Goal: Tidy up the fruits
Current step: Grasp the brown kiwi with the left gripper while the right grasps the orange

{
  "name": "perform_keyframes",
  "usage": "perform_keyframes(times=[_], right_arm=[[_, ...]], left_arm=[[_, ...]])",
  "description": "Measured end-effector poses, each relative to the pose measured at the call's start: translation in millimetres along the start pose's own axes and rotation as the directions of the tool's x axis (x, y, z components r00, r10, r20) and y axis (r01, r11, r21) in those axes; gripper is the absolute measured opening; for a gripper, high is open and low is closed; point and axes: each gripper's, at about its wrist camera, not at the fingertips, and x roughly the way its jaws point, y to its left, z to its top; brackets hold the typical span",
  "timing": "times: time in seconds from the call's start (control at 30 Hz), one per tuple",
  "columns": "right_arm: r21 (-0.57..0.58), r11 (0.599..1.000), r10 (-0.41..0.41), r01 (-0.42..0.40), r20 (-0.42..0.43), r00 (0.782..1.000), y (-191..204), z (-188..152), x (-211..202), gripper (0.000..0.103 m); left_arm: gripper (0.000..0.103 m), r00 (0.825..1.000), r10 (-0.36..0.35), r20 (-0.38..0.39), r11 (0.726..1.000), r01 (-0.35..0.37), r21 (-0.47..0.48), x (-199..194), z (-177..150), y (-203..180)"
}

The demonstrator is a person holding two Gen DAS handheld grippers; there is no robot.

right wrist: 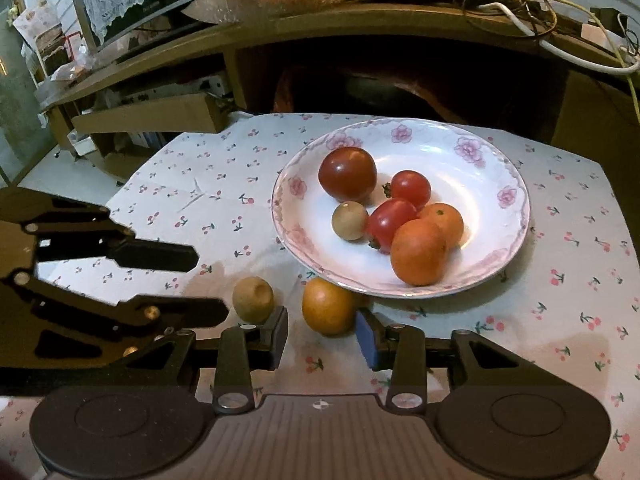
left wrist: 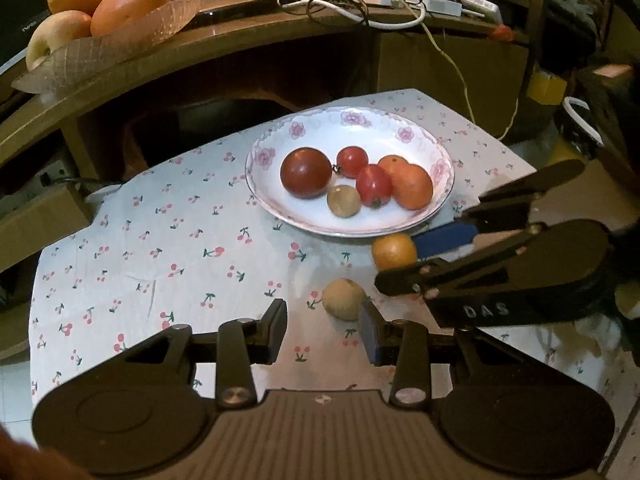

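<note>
**Two fruits left on the cloth, both grippers spread**

Biggest first: the counter lies under a white cloth printed with small red cherries, and behind it runs a curved wooden shelf carrying a tangle of cables and a clear glass dish of large oranges. A cardboard box sits low at the left of the right wrist view.

On the cloth sits the floral-rimmed plate, and it is busy: a dark red tomato, two small red tomatoes, two oranges and one small tan fruit are all on it.

Now the grippers. The right gripper has its fingers wide apart with nothing between them; the loose orange lies on the cloth just ahead, tucked against the plate's near rim. White letters on the right gripper's body read "DAS" in the left wrist view.

The left gripper is spread just as wide and holds nothing. The tan fruit rests on the cloth close by its blue-padded finger; I cannot tell whether they touch.
</note>
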Motion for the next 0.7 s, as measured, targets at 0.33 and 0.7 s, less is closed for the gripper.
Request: perform_keyframes(times=[0.33, 0.7], right_arm=[[0.014, 1.000, -0.015, 0.016, -0.011, 1.000, -4, 3, 2, 0.032], [0.024, 0.999, -0.038, 0.039, -0.037, 0.999, -18, -12, -24, 0.032]], left_arm=[[0.045, 1.000, -0.014, -0.004, 1.000, 0.014, -0.005, 10, 1, -4], [0.045, 1.000, 0.013, -0.005, 1.000, -0.013, -0.010, 33, 3, -16]])
